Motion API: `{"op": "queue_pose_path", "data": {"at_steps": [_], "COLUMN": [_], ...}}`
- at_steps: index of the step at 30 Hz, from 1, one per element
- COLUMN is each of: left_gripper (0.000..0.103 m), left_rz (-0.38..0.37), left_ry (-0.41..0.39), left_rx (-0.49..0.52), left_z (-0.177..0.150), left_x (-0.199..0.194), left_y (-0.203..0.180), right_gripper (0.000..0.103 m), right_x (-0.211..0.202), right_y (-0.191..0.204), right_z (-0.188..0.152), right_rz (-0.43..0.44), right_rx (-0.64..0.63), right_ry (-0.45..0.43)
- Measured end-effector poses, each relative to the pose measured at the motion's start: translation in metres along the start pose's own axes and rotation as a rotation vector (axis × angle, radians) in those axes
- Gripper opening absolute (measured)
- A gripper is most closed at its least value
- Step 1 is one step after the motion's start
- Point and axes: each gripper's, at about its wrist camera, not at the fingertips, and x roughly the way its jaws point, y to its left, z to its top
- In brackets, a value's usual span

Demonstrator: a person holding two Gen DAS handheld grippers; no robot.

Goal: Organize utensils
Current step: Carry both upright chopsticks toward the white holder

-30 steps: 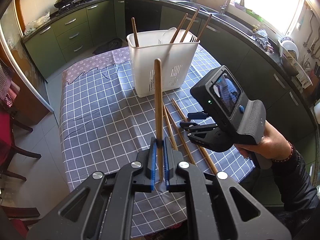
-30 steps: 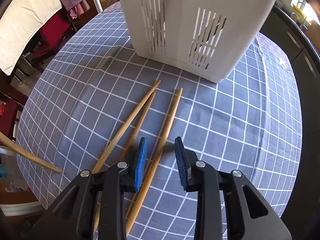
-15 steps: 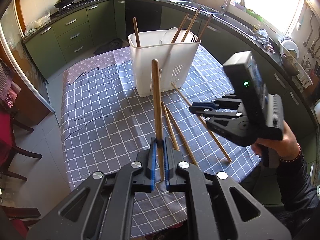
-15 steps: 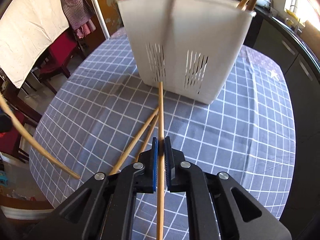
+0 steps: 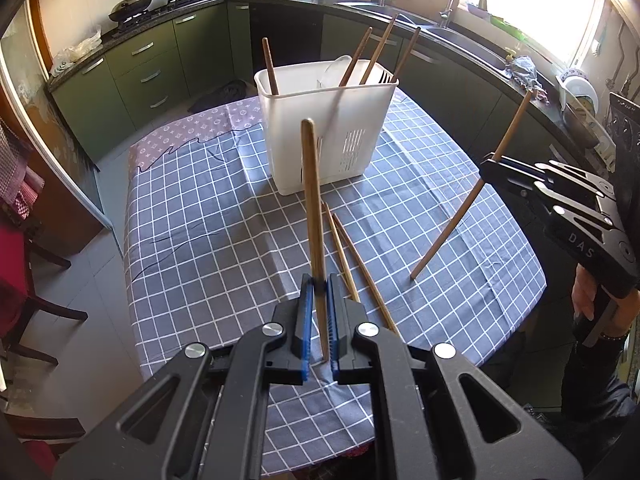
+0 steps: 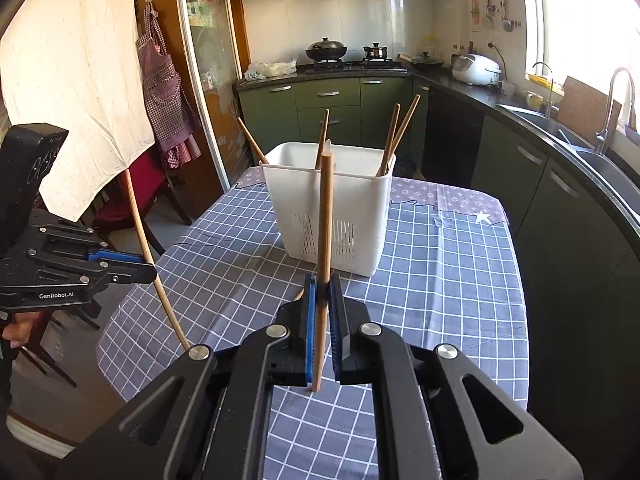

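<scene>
Both grippers grip a chopstick each — left gripper [image 5: 318, 312] clamped on one, right gripper [image 6: 323, 312] on another, both held above the table. Bin [image 6: 332, 208] sits ahead; judgement: tip each stick upright over the rim before letting go — two sticks [image 5: 352, 256] remain on the cloth.

Green cabinets [image 6: 328, 108] run along two walls under a dark counter [image 5: 460, 36]. A bright window [image 5: 540, 4] lights the sink [image 6: 560, 128]. The floor [image 5: 108, 184] is grey tile; a white sheet [image 6: 72, 80] hangs left.
</scene>
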Motion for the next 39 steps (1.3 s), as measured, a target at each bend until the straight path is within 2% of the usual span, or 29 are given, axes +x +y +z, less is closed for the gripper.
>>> {"op": "queue_pose_path", "data": {"at_steps": [22,33,39], "left_gripper": [0.007,0.007,0.007], "left_rz": [0.006,0.010,0.000], "left_ry": [-0.030,-0.065,-0.108], "left_rx": [0.020,0.040,0.043], "left_z": [0.001,0.015,0.037], "left_x": [-0.016,-0.029,-0.052], "left_y": [-0.004,-0.009,-0.010], "right_gripper": [0.007,0.007,0.007], "right_x": [0.005,-0.004,-0.005], "right_y": [-0.008,-0.011,-0.014], "right_z": [-0.012,-0.008,-0.010], "right_rz": [0.051,0.078,0.081], "right_rx": [0.031,0.031,0.039], "right_ry": [0.007,-0.008,-0.007]}}
